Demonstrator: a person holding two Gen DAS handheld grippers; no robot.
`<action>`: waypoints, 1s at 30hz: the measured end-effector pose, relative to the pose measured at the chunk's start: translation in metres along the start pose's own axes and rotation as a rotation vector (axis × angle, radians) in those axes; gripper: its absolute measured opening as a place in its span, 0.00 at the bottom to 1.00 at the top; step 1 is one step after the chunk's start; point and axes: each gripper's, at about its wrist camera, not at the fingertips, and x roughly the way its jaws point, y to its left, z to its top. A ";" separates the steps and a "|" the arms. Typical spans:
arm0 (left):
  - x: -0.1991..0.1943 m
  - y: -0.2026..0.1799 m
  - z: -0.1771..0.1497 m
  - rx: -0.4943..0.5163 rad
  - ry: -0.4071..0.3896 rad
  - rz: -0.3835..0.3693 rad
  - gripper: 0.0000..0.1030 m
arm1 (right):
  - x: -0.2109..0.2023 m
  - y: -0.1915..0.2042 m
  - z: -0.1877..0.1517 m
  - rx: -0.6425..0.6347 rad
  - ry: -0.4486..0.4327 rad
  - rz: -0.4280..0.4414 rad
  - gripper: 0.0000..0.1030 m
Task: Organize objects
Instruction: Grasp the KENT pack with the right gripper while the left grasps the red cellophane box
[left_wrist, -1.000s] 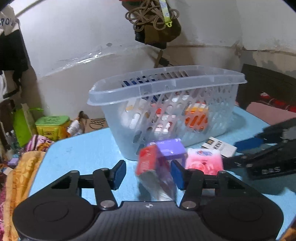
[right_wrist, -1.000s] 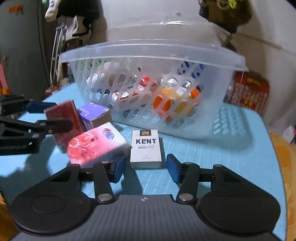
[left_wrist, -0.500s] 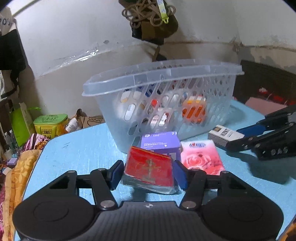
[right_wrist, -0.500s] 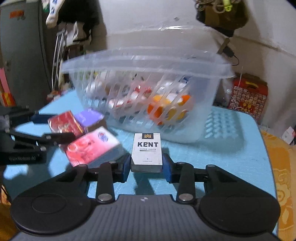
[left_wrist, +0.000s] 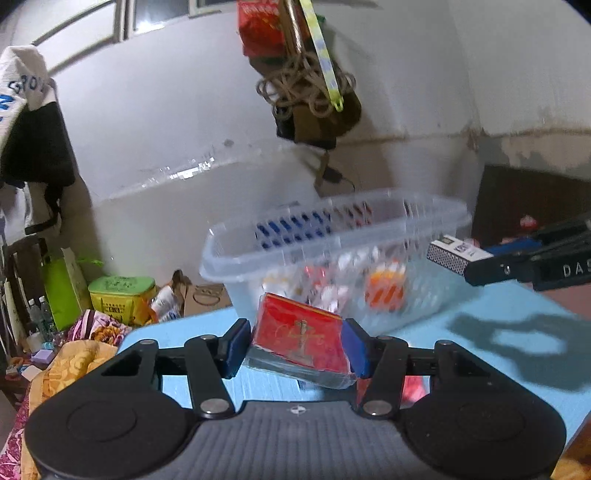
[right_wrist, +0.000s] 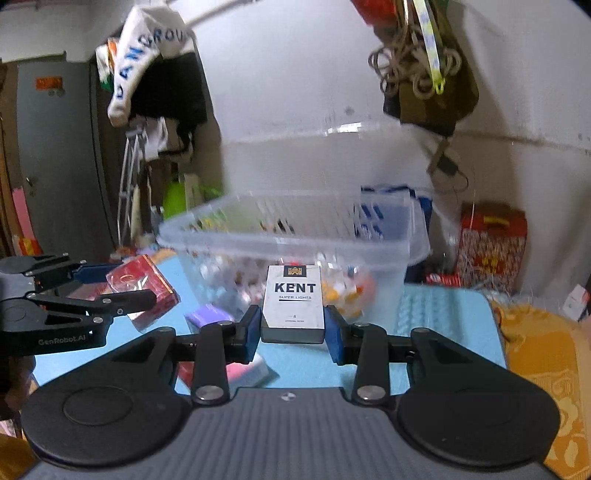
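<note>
A: Where's the basket (right_wrist: 288, 236)?
B: Straight ahead, beyond both loads. The right gripper (right_wrist: 292, 328) pinches the Kent pack (right_wrist: 293, 297), the left gripper (left_wrist: 295, 345) pinches the red box (left_wrist: 301, 341) (both lifted above the bench (right_wrist: 439, 306)).

Behind my counter (left_wrist: 480, 332) — yellow-green tin (left_wrist: 122, 297) low at left, rope bundle (left_wrist: 306, 90) hung on wall; red gift box (right_wrist: 491, 247) at right.

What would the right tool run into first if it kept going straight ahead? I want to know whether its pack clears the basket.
Probably the near wall of the clear basket. The right tool, shut on the KENT pack, points at the wall just below the rim, though blur leaves depth and height uncertain.
</note>
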 end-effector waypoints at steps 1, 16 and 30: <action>-0.003 0.002 0.003 -0.004 -0.012 -0.001 0.56 | -0.001 0.001 0.002 0.000 -0.007 0.009 0.39; 0.016 0.011 -0.012 -0.009 0.092 -0.003 0.17 | -0.001 0.000 0.000 -0.002 -0.004 0.042 0.39; 0.044 0.013 -0.038 0.019 0.204 -0.016 0.84 | -0.002 0.000 -0.002 0.006 0.017 0.065 0.39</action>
